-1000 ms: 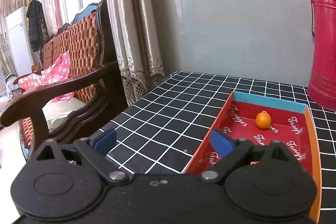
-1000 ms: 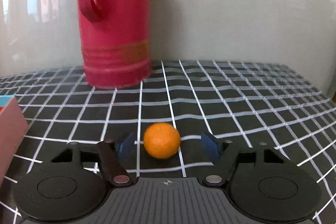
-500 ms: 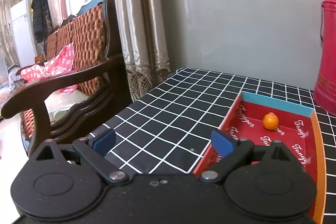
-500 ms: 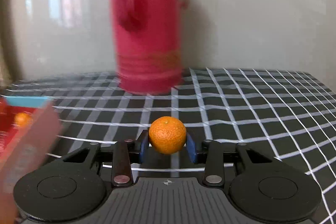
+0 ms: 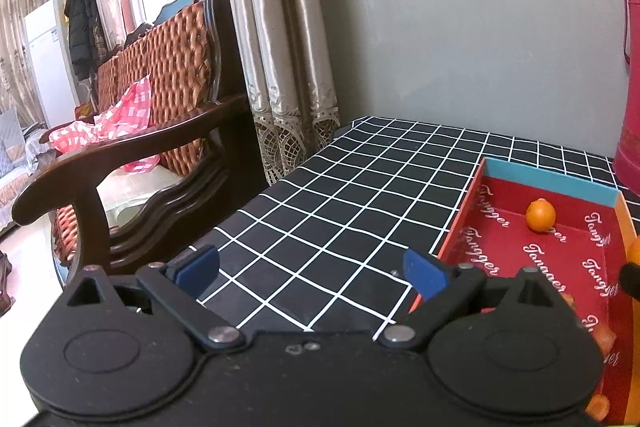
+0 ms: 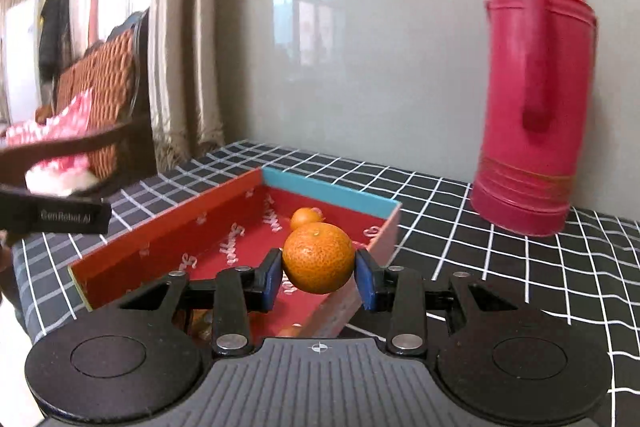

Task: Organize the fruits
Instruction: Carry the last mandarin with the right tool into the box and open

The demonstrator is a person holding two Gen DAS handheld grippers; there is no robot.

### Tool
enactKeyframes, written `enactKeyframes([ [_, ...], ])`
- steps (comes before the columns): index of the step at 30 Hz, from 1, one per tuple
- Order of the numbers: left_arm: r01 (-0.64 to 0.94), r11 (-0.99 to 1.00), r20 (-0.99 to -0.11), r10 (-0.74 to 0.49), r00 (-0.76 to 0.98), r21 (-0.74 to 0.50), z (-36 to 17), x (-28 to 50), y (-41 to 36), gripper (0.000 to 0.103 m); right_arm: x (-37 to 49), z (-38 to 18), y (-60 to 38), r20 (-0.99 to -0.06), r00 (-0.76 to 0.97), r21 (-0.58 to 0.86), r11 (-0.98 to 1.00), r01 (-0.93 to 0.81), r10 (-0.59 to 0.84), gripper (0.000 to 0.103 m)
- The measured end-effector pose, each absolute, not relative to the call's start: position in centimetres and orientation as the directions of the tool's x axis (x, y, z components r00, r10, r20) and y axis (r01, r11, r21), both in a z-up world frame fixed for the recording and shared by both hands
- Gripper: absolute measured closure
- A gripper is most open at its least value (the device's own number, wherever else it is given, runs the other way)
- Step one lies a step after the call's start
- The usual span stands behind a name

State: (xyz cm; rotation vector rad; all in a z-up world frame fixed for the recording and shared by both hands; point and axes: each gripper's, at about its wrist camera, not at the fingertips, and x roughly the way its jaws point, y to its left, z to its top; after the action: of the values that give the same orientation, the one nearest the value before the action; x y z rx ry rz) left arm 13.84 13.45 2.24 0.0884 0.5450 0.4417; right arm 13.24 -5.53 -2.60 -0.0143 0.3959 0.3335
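My right gripper [image 6: 319,273] is shut on an orange mandarin [image 6: 318,257] and holds it in the air over the near right part of a red box [image 6: 168,227]. A second small mandarin [image 6: 305,218] lies in the box near its blue far wall. In the left wrist view the same box [image 5: 536,259] is at the right with that mandarin [image 5: 540,215] inside. My left gripper [image 5: 310,273] is open and empty above the checked tablecloth, left of the box. More orange pieces show at the box's near end, partly hidden.
A tall red thermos [image 6: 534,99] stands at the back right near the wall, and shows at the right edge of the left wrist view [image 5: 630,87]. A wooden armchair [image 5: 132,155] with a pink cloth stands off the table's left edge. Curtains hang behind it.
My right gripper closed on the mandarin that lay on the cloth, lifted it and swung left to over the box. My left gripper drifted slightly left and stayed open.
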Motion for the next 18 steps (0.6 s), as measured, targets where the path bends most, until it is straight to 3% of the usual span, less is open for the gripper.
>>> enactKeyframes([
  [3, -0.373, 0.906, -0.486, 0.423, 0.765, 0.202, 2.1, 13.8, 13.5, 0.01, 13.7, -3.3, -4.7, -0.387, 0.873, 0.016, 0.949, -0.315, 0.296, 0.064],
  [4, -0.369, 0.907, -0.488, 0.42, 0.765, 0.203, 2.1, 13.8, 13.5, 0.01, 13.6, -3.3, -4.5, -0.387, 0.873, 0.011, 0.948, -0.318, 0.297, 0.058],
  [5, -0.363, 0.909, -0.49, 0.416, 0.766, 0.204, 2.1, 13.8, 13.5, 0.01, 13.7, -3.4, -4.4, -0.383, 0.876, 0.009, 0.95, -0.314, 0.293, 0.037],
  [7, -0.345, 0.917, -0.501, 0.398, 0.768, 0.199, 2.1, 13.9, 13.5, 0.01, 13.9, -3.3, -4.4, -0.356, 0.89, 0.013, 0.954, -0.301, 0.285, 0.015],
  [9, -0.328, 0.926, -0.511, 0.378, 0.772, 0.189, 2.2, 13.8, 13.3, 0.009, 13.0, -2.6, -4.9, -0.326, 0.901, 0.022, 0.955, -0.295, 0.286, 0.014],
  [15, -0.253, 0.959, -0.523, 0.283, 0.804, 0.131, 3.0, 13.1, 12.0, 0.008, 10.5, -1.8, -7.1, -0.346, 0.902, 0.086, 0.966, -0.243, 0.257, 0.014],
  [18, -0.209, 0.97, -0.507, 0.241, 0.827, 0.121, 3.6, 12.3, 10.8, 0.007, 8.6, -1.0, -8.4, -0.353, 0.912, 0.112, 0.977, -0.182, 0.211, 0.005],
])
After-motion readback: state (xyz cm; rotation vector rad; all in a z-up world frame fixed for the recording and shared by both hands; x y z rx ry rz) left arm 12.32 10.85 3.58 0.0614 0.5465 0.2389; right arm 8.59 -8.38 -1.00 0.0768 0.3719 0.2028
